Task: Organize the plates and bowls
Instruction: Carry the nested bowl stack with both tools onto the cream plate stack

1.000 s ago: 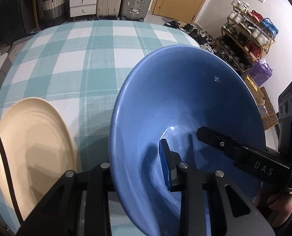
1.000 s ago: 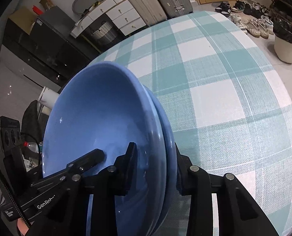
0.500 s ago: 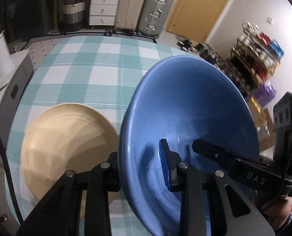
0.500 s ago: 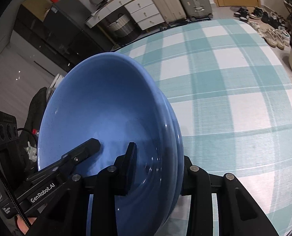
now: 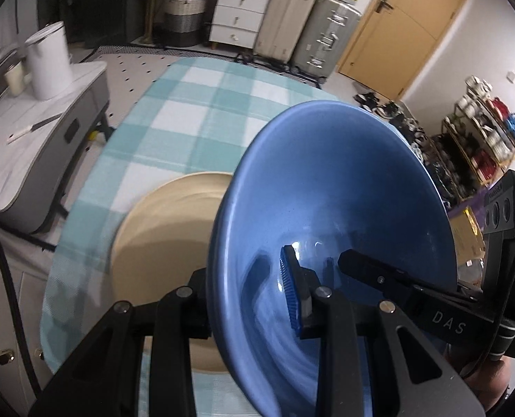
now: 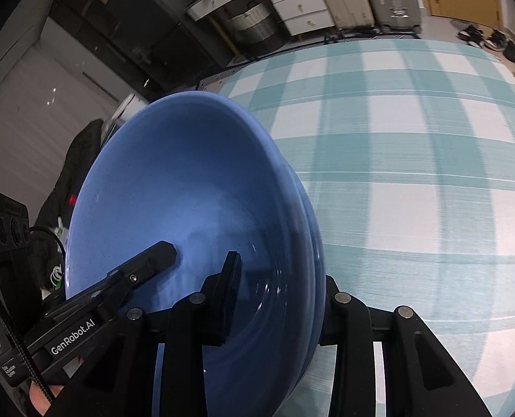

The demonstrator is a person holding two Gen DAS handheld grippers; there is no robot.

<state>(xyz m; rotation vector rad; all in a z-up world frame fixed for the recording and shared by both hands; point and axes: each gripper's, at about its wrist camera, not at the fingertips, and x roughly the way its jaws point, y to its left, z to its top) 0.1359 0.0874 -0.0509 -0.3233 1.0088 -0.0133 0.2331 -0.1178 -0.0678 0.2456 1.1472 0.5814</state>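
A table (image 5: pixel 201 118) covered by a teal-and-white checked cloth (image 6: pixel 413 160) carries the things. A beige plate (image 5: pixel 163 243) lies flat on it near the front edge, apparently alone, though much of the surface is hidden.

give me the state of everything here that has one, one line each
blue bowls: two nested, tilted, lifted off the table, gripped at opposite rim sides
left gripper: jaws shut on the bowls' rim, one finger inside, one outside
right gripper: jaws shut on the rim of both bowls
beige plate: flat on the checked tablecloth, partly behind the bowls
door: closed
drawers: closed
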